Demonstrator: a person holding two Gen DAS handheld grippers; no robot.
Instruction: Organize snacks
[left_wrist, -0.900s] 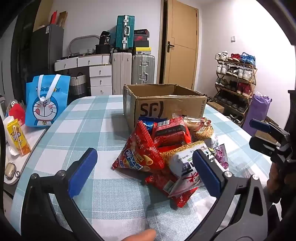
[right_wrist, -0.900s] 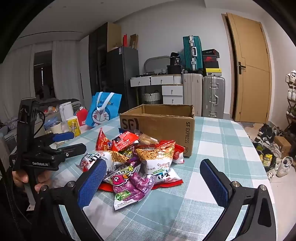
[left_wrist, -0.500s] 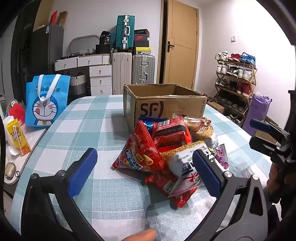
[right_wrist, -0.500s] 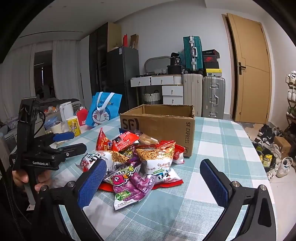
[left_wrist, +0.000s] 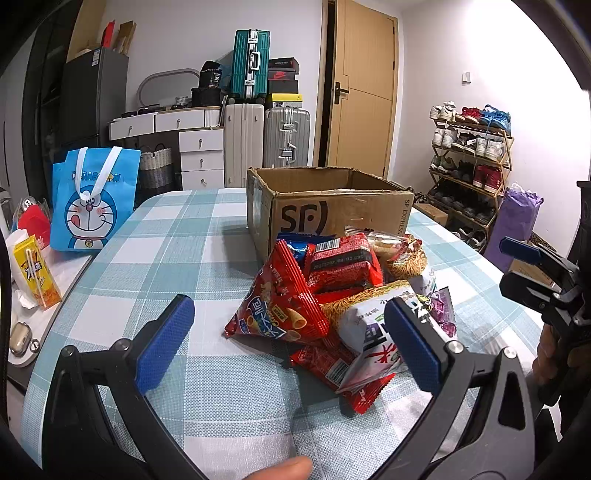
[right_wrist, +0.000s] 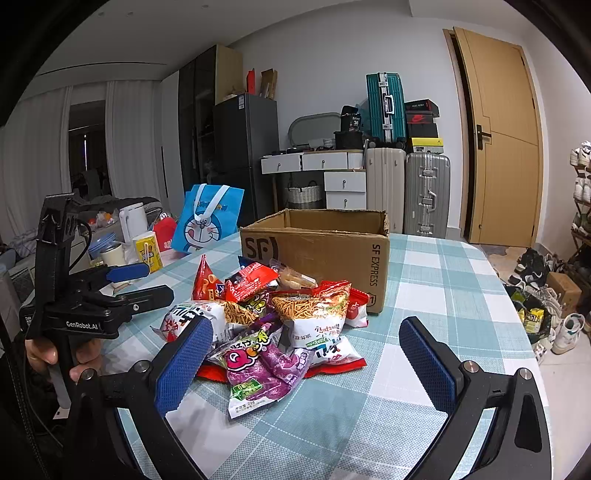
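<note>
Nothing has moved since the earlier frames: snack pile, box and both grippers sit where they were.

Snack pile lies heaped on the checked worktop, touching the front of the open cardboard box, which looks like the likely destination. Packets overlap and lean on each other.

Handling, judged: all light, air-puffed foil or plastic bags, soft and crinkly, slick surface, contents crushable (noodle crisps, cone chips). Squeeze gently. Best hold is a flat crimped seam or a corner, not the puffed middle, which would slip or pop.

- purple candy packet: nearest the right gripper, on top at the pile's front edge, free to lift first.
- red cone-chip bag: stands tilted on the pile's left side; its top seam points up, an easy pinch for the left gripper.
- white noodle-snack bag: mid-pile, resting over others.

Left gripper: fingers spread as wide as they go, nothing between them, hovering short of the pile. Right gripper: same, fully spread, empty, purple packet framed between the fingers but untouched.

Risk: pulling a lower bag drags the neighbours off the pile.
</note>
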